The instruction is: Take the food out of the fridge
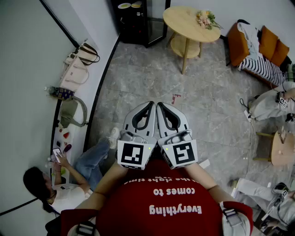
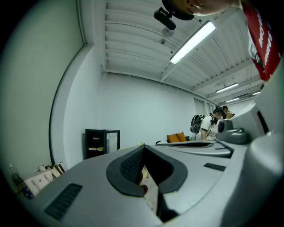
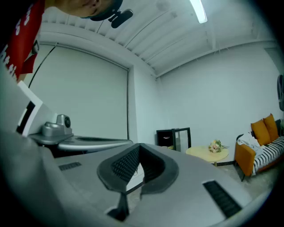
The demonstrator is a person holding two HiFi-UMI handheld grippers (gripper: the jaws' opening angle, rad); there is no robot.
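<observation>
Head view: a person in a red shirt holds the left tool [image 1: 150, 104] and the right tool [image 1: 159, 105] level and side by side over a grey stone floor [image 1: 138, 78], each with its jaws pressed together and nothing between them. The black fridge [image 1: 138, 23] stands well apart at the top of the frame, with the food [image 1: 124, 5] on plates inside. To its right are a round table [image 1: 191, 23] with flowers [image 1: 206, 18] and an orange sofa [image 1: 258, 46]. A seated person [image 1: 69, 179] is at lower left, beside bags [image 1: 78, 64] along the wall. Left gripper view: the left tool [image 2: 143, 147] has its tips meeting and is empty. The fridge [image 2: 102, 142] appears at left centre against the white wall, plates of food [image 2: 94, 149] on its shelves. Right gripper view: the right tool [image 3: 140, 145] is likewise closed on nothing. The fridge [image 3: 173, 138] sits just right of centre, food [image 3: 166, 137] inside, the round table [image 3: 207, 153], flowers [image 3: 216, 145] and sofa [image 3: 259, 148] further right.
</observation>
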